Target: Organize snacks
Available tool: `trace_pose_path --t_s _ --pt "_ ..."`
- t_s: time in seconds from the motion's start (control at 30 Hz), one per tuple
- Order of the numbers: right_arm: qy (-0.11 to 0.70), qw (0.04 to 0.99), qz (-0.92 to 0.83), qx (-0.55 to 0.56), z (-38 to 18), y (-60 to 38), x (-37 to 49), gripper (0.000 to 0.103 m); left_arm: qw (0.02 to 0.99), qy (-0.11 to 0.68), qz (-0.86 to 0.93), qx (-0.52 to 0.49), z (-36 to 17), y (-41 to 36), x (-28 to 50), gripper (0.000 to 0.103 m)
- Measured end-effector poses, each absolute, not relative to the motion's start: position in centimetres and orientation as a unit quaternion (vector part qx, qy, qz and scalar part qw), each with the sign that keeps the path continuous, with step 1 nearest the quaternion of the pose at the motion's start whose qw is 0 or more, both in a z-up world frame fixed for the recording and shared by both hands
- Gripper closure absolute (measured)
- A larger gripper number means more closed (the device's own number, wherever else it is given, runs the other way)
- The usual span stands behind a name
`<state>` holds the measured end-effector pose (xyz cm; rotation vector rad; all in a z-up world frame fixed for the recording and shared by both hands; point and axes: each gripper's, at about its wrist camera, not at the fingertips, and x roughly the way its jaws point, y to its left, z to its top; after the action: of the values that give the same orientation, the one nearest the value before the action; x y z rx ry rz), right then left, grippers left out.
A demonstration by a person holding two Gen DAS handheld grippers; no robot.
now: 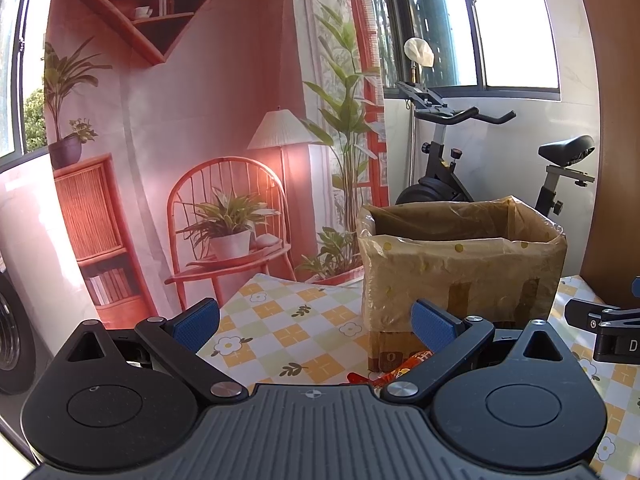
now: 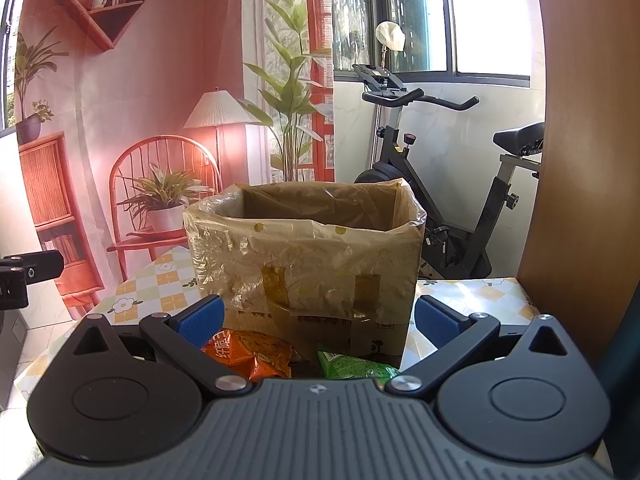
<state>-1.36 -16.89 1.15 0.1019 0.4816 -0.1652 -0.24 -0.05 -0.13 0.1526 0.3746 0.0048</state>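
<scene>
A cardboard box point(image 1: 460, 272) lined with a plastic bag stands on the checked tablecloth point(image 1: 296, 320); it also shows in the right wrist view point(image 2: 308, 256). An orange snack pack point(image 2: 252, 354) and a green snack pack point(image 2: 352, 366) lie in front of the box, low between my right gripper's fingers. An orange-red pack point(image 1: 400, 372) shows under my left gripper's right finger. My left gripper point(image 1: 314, 320) is open and empty, left of the box. My right gripper point(image 2: 318, 320) is open and empty, facing the box above the packs.
The table edge point(image 1: 240, 292) runs at the far left, with a printed backdrop point(image 1: 180, 140) behind. An exercise bike point(image 2: 452, 200) stands behind the box. A wooden panel point(image 2: 580, 160) rises at the right. The right gripper's body point(image 1: 608, 328) shows at the left view's right edge.
</scene>
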Motion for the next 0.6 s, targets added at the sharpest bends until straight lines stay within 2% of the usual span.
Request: trace_pose_path --t_s 0.6 --pt "0.239 0.966 -0.081 0.051 1.08 -16.86 -1.42 0.0 0.979 0.188 0.004 0.075 -0.28 0.1 -0.27 0.0"
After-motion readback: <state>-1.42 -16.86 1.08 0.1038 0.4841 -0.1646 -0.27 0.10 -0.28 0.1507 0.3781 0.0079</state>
